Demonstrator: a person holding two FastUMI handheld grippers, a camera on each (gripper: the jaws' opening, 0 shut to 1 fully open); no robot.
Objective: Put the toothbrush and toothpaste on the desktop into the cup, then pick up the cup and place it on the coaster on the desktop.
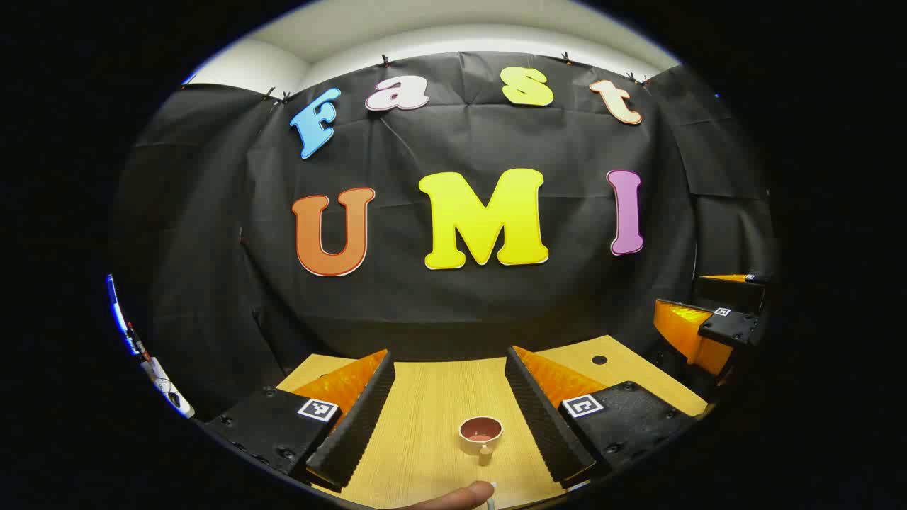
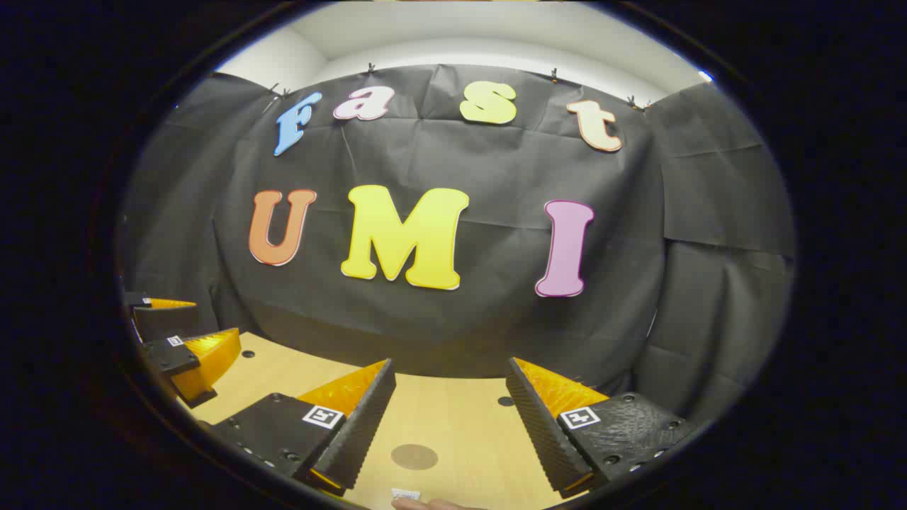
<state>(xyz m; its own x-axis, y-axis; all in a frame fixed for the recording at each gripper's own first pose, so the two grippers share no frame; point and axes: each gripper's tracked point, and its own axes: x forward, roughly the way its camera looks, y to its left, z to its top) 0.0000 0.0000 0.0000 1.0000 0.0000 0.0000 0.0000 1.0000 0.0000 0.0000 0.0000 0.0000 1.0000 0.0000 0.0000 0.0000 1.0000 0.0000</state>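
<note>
Two forward views from hand-held claws, both raised over a light wooden table (image 1: pixel 425 425) in front of a black cloth wall.

In the left gripper view, the left claw (image 1: pixel 450 418) stands wide open and holds nothing. A small cup (image 1: pixel 481 431) sits upright on the table between its fingers, toward 5 o'clock from the view's centre. The cup's inside looks reddish and appears empty, with no toothbrush or toothpaste in it. At 6 o'clock, a fingertip (image 1: pixel 460 497) of a person's hand pokes in at the lower edge, beside a small pale object too cut off to identify.

In the right gripper view, the right claw (image 2: pixel 450 425) is also spread wide and empty. A round, flat, dark coaster (image 2: pixel 414 457) lies on the table between its fingers at 6 o'clock, with nothing on it. A small white item (image 2: pixel 405 494) at the bottom edge cannot be identified.

The task looks barely begun. To do this step well, each claw should probably tilt down to find the toothbrush and toothpaste, grip each near its middle, and lower it end-first into the cup without tipping it.
</note>
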